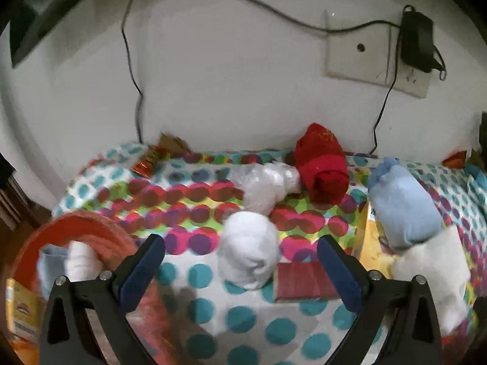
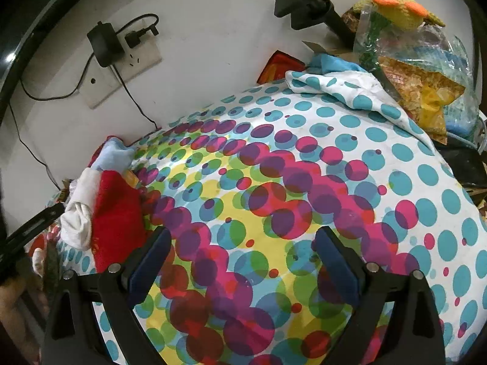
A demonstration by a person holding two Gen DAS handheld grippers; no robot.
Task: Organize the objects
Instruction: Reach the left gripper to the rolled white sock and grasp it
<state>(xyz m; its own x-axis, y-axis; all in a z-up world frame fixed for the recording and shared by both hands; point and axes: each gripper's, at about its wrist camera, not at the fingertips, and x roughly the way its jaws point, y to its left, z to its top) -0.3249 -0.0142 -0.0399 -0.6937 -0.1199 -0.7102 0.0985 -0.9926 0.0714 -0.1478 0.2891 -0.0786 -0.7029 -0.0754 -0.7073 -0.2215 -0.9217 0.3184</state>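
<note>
My left gripper is open above the dotted cloth, and a white sock roll lies between its wide-spread fingers, untouched. Behind it lie a clear plastic bundle, a red sock roll, a light blue roll and a white piece at the right. An orange basket at the left holds a white roll. My right gripper is open over bare dotted cloth; red, white and light blue pieces lie at its left.
A dark red flat card lies beside the white roll. A wall socket with a black adapter and cables is behind. Plastic bags and a knitted toy pile up at the right; a black mount stands by them.
</note>
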